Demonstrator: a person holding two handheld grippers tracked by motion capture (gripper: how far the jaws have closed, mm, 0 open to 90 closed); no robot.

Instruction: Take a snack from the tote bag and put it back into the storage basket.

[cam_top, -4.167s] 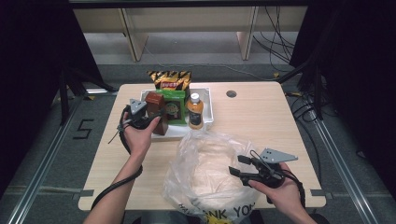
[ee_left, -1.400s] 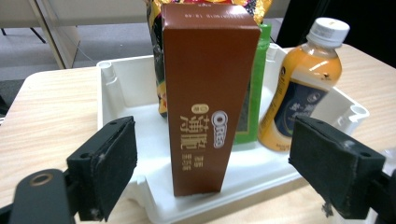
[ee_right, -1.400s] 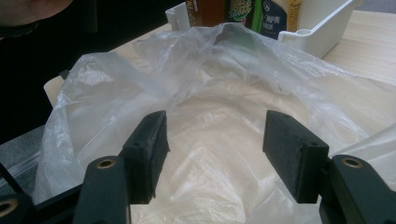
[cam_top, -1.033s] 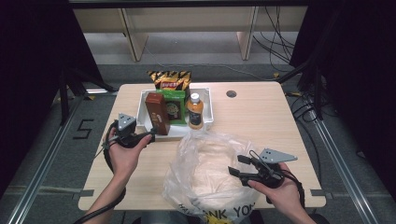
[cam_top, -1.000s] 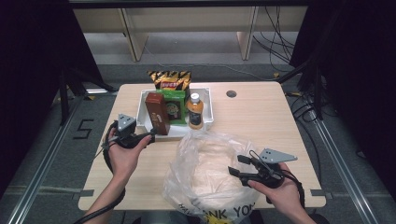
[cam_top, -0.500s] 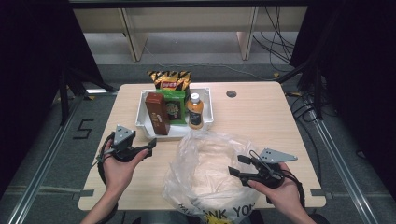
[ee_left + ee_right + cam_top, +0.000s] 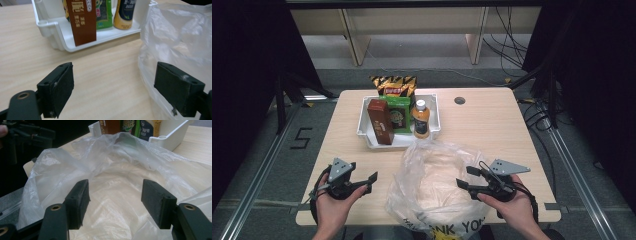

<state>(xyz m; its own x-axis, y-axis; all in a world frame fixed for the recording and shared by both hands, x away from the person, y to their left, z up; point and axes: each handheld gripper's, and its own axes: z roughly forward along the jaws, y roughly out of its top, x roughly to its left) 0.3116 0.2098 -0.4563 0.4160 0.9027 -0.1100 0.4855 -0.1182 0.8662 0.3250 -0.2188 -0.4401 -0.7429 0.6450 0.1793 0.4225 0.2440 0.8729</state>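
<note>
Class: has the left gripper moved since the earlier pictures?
Yes. The left gripper has drawn back from the white tray toward the table's near edge, beside the plastic bag.

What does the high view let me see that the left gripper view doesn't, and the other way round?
The high view alone takes in the whole table, the striped snack bag behind the white tray, and both hands, with the left gripper and right gripper on either side of the plastic bag. The left gripper view alone shows its black pads close up, wide apart with nothing between them. Both show the tray, the brown carton, the green packet, the bottle and the plastic bag.
</note>
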